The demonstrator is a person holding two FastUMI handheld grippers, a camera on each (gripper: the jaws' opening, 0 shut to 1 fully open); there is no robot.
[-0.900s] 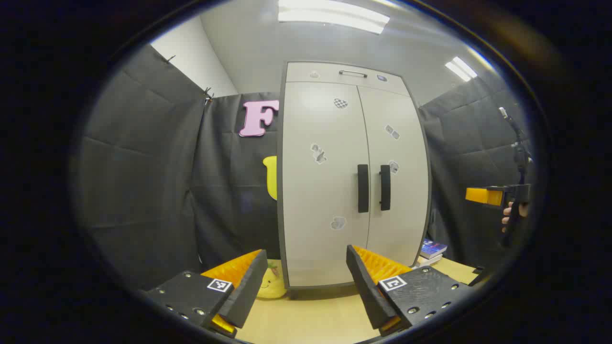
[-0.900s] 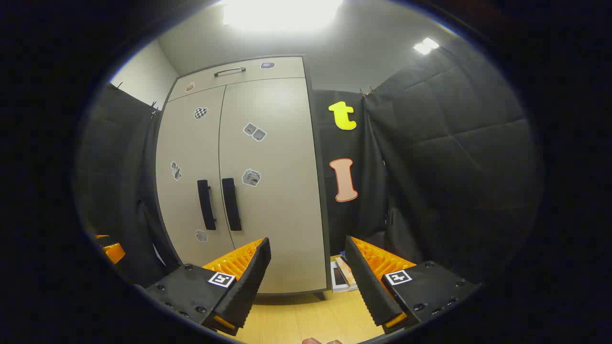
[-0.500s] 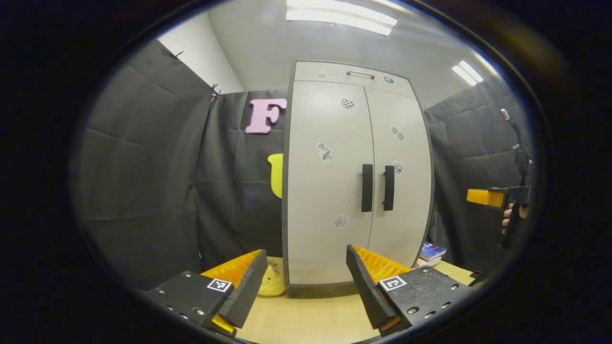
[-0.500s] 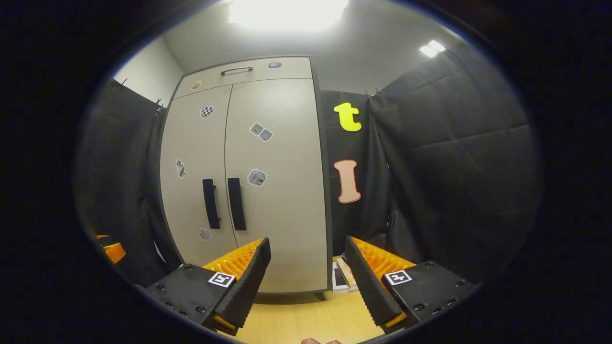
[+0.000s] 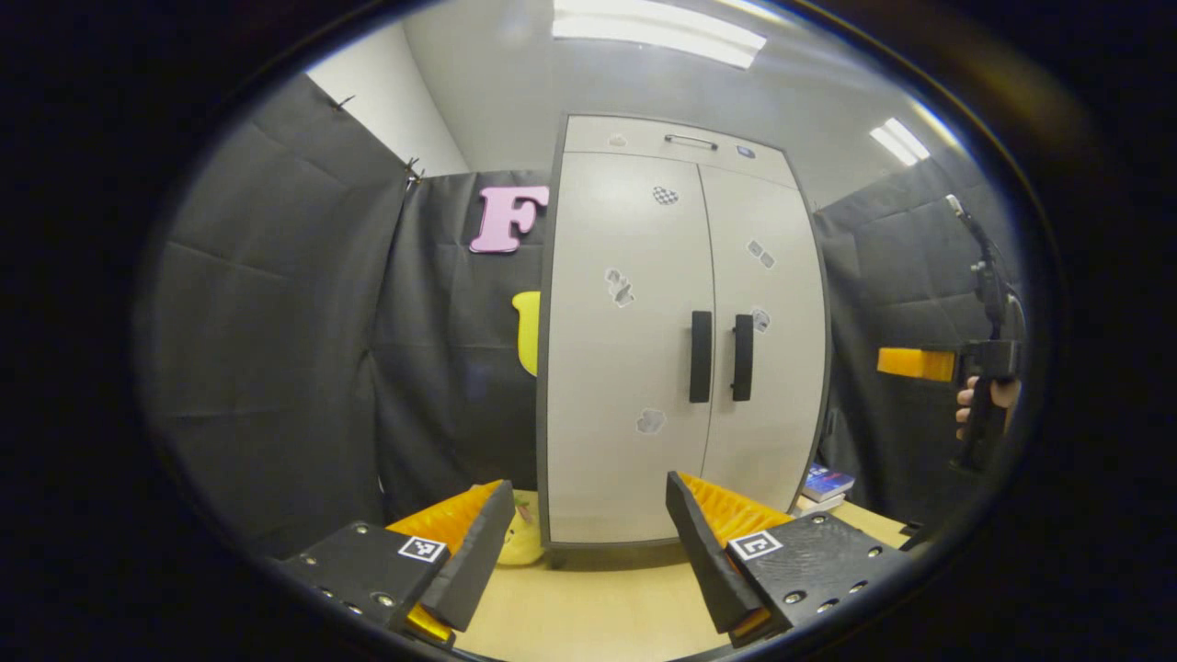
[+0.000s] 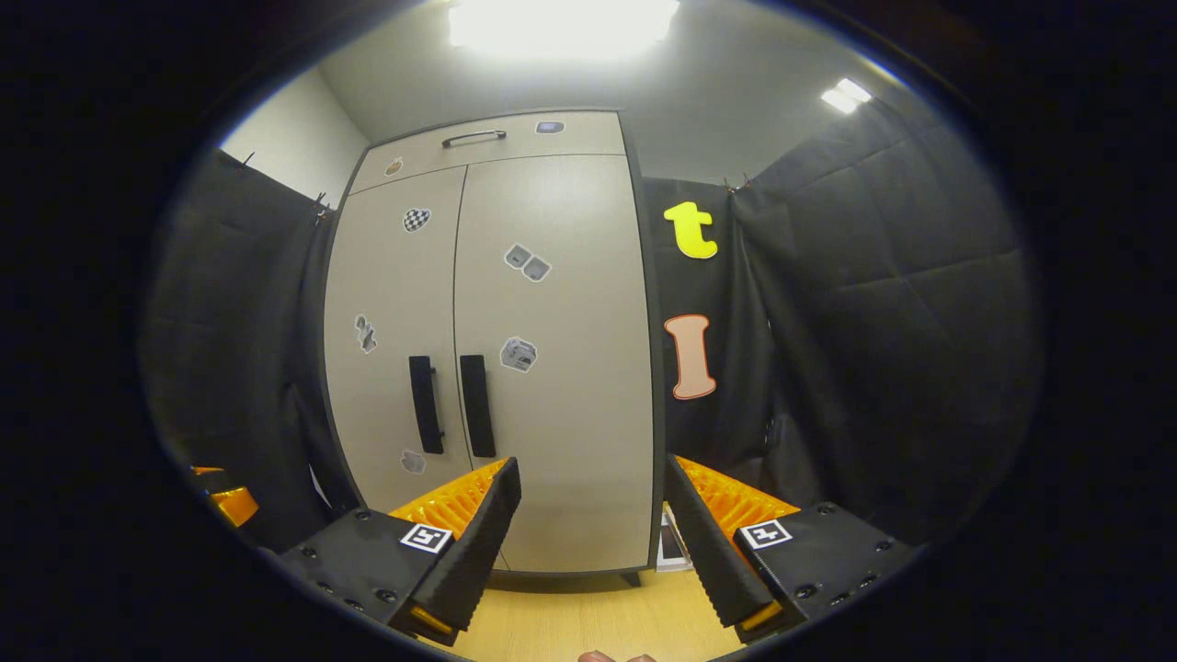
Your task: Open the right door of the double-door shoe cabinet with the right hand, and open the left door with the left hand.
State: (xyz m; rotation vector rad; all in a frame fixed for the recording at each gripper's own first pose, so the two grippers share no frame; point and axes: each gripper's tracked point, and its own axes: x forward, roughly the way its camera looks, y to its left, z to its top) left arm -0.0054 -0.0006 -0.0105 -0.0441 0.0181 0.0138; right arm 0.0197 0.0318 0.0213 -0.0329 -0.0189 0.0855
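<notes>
Ahead of both grippers — shoe cabinet closed, well apart, untouched

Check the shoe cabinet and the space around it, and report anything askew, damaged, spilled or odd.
Nothing stands out. The shoe cabinet stands upright on the table, both doors shut and flush, handles parallel. Stickers dot the doors but look deliberate. A yellow plush toy and books lie tidily beside its base. Both grippers hang open, away from it.

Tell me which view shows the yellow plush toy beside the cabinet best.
The left gripper view: the yellow plush toy sits on the table at the shoe cabinet's lower left corner, partly behind the left gripper. The right gripper view faces the cabinet's other side.
</notes>
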